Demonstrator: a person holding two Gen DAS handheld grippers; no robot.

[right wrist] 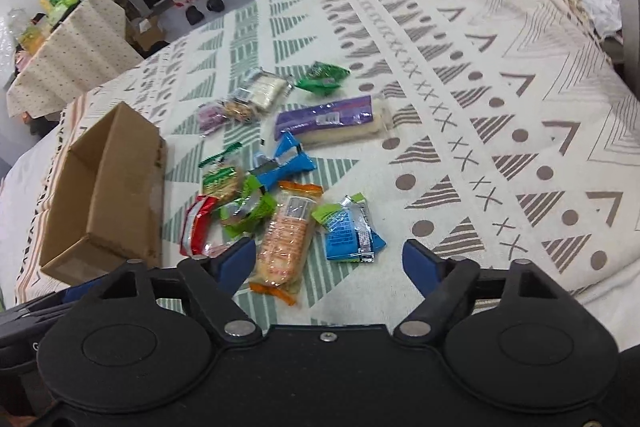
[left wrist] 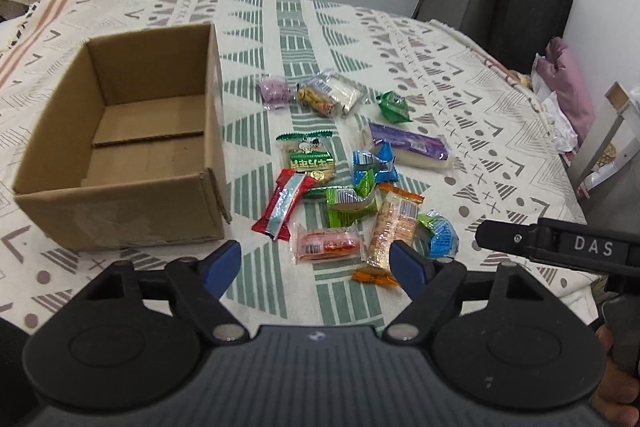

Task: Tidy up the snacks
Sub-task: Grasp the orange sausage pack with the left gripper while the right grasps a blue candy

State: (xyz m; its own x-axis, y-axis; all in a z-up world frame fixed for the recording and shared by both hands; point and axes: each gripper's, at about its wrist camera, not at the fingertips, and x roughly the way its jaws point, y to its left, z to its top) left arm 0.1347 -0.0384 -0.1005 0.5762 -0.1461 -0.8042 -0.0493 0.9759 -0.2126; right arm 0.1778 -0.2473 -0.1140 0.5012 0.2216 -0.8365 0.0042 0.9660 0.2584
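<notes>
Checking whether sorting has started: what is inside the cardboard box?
The cardboard box shows only its bare floor flaps, no snacks. Its near wall hides a strip of floor along that side. The snacks all lie on the cloth beside it.

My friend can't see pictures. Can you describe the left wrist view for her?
An empty brown cardboard box sits left of a scatter of colourful wrapped snacks on a cream patterned tablecloth. The left hand-held gripper, open and empty, hovers before them.
</notes>
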